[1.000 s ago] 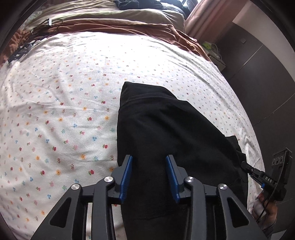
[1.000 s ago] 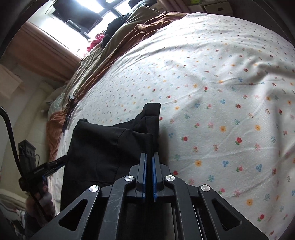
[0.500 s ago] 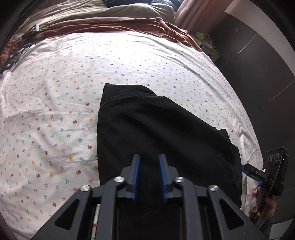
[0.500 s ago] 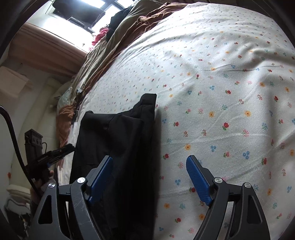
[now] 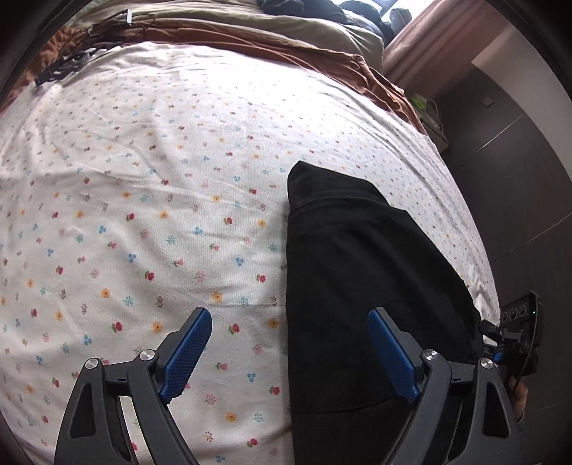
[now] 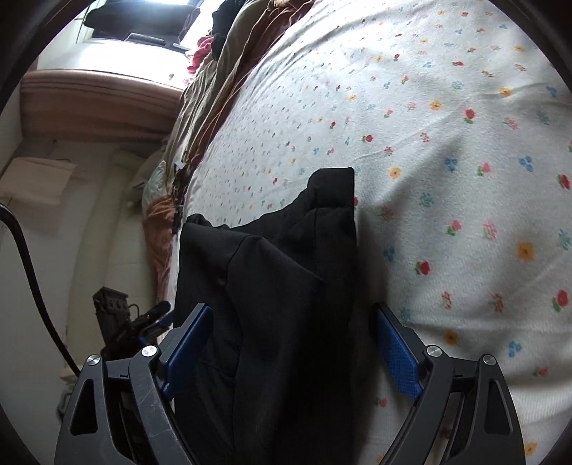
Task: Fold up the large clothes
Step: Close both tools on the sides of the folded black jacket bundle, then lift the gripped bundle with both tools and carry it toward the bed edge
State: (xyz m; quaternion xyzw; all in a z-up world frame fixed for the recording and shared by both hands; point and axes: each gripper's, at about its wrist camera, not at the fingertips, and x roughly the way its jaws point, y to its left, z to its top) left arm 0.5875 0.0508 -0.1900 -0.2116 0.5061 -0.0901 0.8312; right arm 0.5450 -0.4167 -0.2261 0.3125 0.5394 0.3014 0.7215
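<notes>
While both tongs hang over the bed, a black garment (image 5: 361, 286) lies folded into a long, narrow slab on the floral sheet (image 5: 150, 221), close to the bed's right edge in the left wrist view. Its cloth is matte and smooth, with a stitched band across the far end and a raised seam running along its length in the right wrist view (image 6: 271, 286). The sheet is white, finely ribbed cotton dotted with small red, blue and orange flowers, lightly creased.

At the left gripper (image 5: 296, 357) the jaws are opening, blue ridged pads spread wide; the garment's left edge runs between them, and neither pad presses it. At the right gripper (image 6: 289, 354) the jaws are opening too, the garment's near end filling the gap between its pads without being pinched.

At the far end of the bed lie a rumpled brown blanket (image 5: 250, 43) and an olive quilt (image 5: 321, 25). Dark cabinet doors (image 5: 507, 150) stand to the right. Each gripper shows at the edge of the other's view, beside the garment.
</notes>
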